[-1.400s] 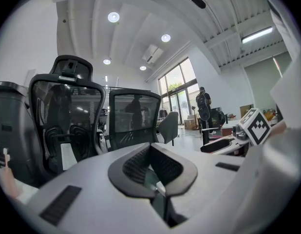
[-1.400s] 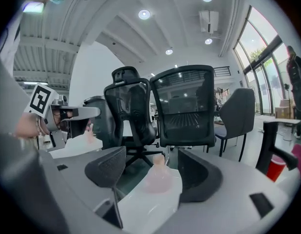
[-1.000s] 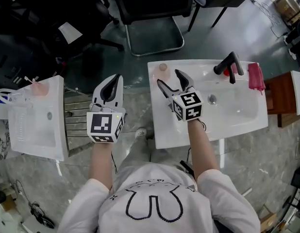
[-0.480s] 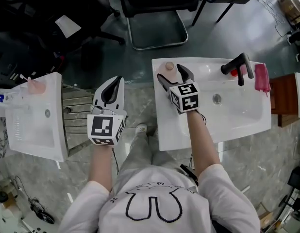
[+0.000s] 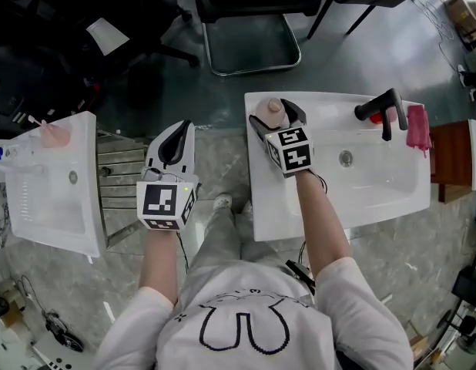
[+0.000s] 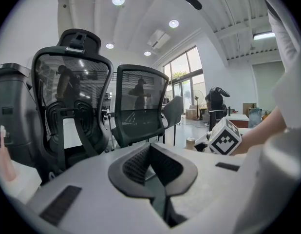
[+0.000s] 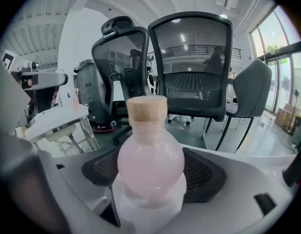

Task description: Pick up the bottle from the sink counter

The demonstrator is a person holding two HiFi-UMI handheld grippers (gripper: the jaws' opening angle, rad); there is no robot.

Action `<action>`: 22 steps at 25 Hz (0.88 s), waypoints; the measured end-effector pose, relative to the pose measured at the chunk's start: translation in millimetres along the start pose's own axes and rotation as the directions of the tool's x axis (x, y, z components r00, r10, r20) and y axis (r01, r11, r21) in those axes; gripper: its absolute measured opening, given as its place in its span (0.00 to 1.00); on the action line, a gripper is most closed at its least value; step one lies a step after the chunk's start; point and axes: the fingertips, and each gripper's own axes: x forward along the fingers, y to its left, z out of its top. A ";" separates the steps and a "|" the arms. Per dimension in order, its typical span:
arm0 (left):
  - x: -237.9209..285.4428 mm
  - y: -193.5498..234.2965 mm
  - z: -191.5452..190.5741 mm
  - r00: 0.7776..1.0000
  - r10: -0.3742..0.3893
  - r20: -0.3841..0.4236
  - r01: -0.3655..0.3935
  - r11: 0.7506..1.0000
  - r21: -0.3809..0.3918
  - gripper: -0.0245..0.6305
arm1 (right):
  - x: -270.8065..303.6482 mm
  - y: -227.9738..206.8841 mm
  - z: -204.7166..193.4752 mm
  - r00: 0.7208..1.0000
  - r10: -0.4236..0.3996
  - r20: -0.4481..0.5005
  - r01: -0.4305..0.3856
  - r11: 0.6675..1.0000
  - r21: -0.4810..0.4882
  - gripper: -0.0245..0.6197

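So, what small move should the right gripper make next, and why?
Probably close the fingers gently on the pink bottle. The right gripper is opening its fingers, and the bottle already stands upright between them on the sink counter. The pads do not seem to press it yet, so it cannot be lifted.

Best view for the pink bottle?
Right gripper view: bottle fills the centre, cork top and pink body clear, between the right gripper's opening jaws. Head view: only its top shows. Left gripper view: no clear sight.
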 end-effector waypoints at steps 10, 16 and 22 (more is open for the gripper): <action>-0.1 -2.9 0.6 1.000 -0.016 0.001 0.016 1.000 0.002 0.05 | 9.8 0.0 -10.0 0.994 -0.018 -0.111 0.015 1.000 -0.026 0.61; -1.7 -2.2 3.1 1.000 -0.026 0.001 0.026 1.000 0.013 0.05 | 8.6 -1.8 -9.0 0.994 -0.029 -0.105 0.026 0.999 -0.033 0.63; 0.0 -1.9 8.9 0.999 -0.033 0.006 0.033 0.999 0.020 0.05 | -3.0 2.9 -9.5 0.997 -0.018 -0.072 0.019 1.000 0.005 0.63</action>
